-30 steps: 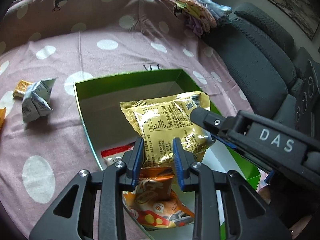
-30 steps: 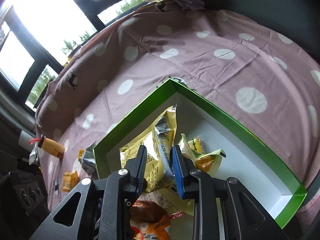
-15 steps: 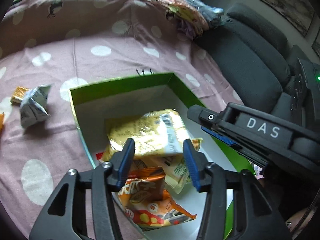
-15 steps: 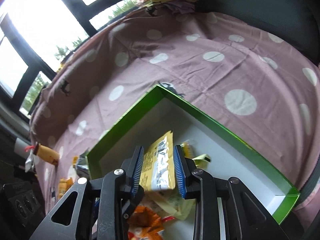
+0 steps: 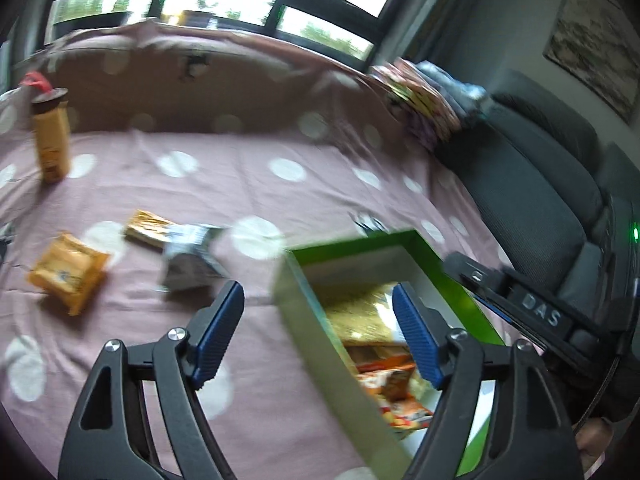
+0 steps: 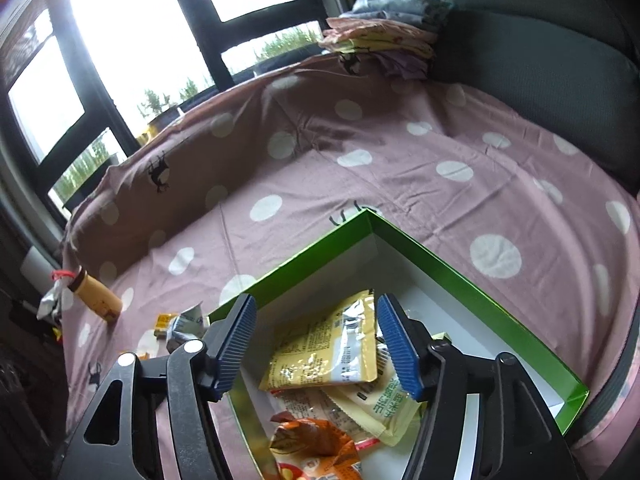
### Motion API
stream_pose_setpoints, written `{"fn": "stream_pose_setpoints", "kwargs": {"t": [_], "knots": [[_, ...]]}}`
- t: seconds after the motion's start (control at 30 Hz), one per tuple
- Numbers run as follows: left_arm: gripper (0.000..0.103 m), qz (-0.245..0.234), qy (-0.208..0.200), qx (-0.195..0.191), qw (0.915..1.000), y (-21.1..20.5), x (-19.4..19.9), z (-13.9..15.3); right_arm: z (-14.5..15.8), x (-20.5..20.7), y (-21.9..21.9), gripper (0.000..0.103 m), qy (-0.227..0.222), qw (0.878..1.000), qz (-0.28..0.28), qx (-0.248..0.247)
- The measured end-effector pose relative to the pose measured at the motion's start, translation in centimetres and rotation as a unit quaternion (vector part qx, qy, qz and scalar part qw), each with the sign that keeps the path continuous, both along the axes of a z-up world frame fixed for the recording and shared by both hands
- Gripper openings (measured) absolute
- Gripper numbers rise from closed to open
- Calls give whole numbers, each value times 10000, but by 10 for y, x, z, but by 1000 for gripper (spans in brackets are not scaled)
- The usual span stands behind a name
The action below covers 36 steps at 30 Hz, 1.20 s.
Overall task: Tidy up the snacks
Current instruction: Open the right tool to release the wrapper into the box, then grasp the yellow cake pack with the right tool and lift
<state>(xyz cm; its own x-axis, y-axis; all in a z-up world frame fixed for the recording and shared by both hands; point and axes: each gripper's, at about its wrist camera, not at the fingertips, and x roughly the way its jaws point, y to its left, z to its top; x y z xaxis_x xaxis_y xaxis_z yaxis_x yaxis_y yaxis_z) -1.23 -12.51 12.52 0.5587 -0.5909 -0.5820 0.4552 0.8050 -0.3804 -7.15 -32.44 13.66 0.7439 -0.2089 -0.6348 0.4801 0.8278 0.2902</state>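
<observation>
As both grippers' jaws had just been opening, the left gripper [image 5: 318,334] and right gripper [image 6: 316,344] stood spread and empty over the green box [image 6: 460,276] on the bed, where the yellow snack packet [image 6: 332,352] lay; light, crinkly and slippery, it seemed best pinched at a sealed edge.

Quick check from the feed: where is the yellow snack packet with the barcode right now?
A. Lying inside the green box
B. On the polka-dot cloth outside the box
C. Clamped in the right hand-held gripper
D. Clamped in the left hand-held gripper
A: the yellow snack packet lies loose inside the green box on other packets, below the right hand-held gripper, whose jaws have just been opening and stand clear of it.
</observation>
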Motion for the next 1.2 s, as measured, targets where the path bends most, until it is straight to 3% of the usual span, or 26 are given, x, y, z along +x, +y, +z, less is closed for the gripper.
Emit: {"fn": "stream_pose_setpoints", "kwargs": {"t": [0.33,0.57,0.7,0.83,1.0,1.13,1.2], "knots": [[87,1412,95,-269,9896,110,18,-1,8,17,49,74,91,9974,439,-563],[92,2378,353,-367,9700,181,29,-12,15,31,93,78,33,9924,992,-724],[93,2761,721,-508,9571,217,34,-29,19,43,128,78,77,9858,1466,-816],[93,2973,1123,-561,9465,237,42,-46,26,62,168,78,81,9726,2141,-898],[93,2945,1333,-630,9442,242,49,-56,28,107,210,78,229,9464,3195,-412],[88,2806,1530,-660,9452,235,56,-67,1,161,239,78,784,9265,3678,-110],[78,2651,1696,-778,9460,230,60,-74,-21,187,251,78,1172,9149,3862,51]]}}
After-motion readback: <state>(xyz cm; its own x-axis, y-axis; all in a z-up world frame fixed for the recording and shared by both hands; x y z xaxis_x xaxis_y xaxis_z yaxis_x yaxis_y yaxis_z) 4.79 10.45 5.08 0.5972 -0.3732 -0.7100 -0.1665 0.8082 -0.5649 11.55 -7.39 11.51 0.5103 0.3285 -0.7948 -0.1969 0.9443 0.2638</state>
